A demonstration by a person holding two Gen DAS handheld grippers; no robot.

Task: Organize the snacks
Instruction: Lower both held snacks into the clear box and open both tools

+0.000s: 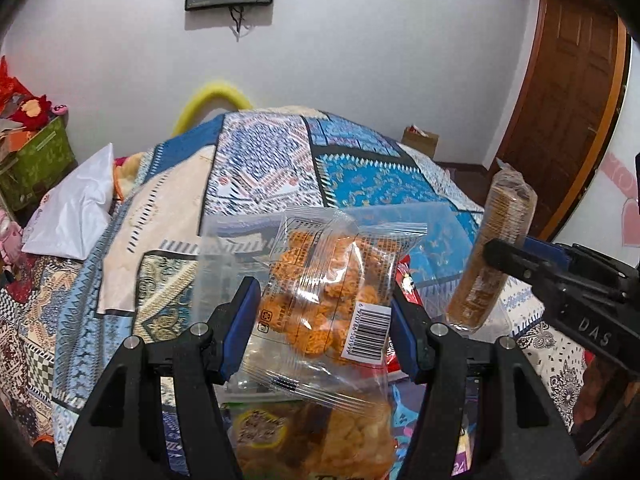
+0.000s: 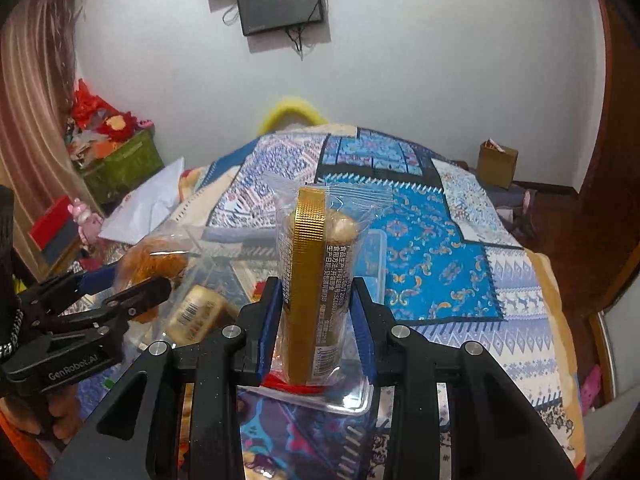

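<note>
Left wrist view: left gripper [image 1: 320, 320] clamped clear crinkly packet of orange crackers [image 1: 326, 292], above clear plastic storage box [image 1: 224, 248].
Right gripper [image 2: 316, 328]: clamped gold-edged biscuit sleeve [image 2: 310, 280], above that box.
Handling: light, slippery, brittle; grip mid-body gently.

A patchwork bedspread [image 2: 420, 240] carries a clear plastic container [image 2: 378, 256] and a white bag [image 1: 76, 212].

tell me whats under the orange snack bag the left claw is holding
Below the orange snack bag held in the left claw sit a clear plastic container and another snack packet on the patterned bedspread. The bag hides whatever lies directly behind it.
</note>
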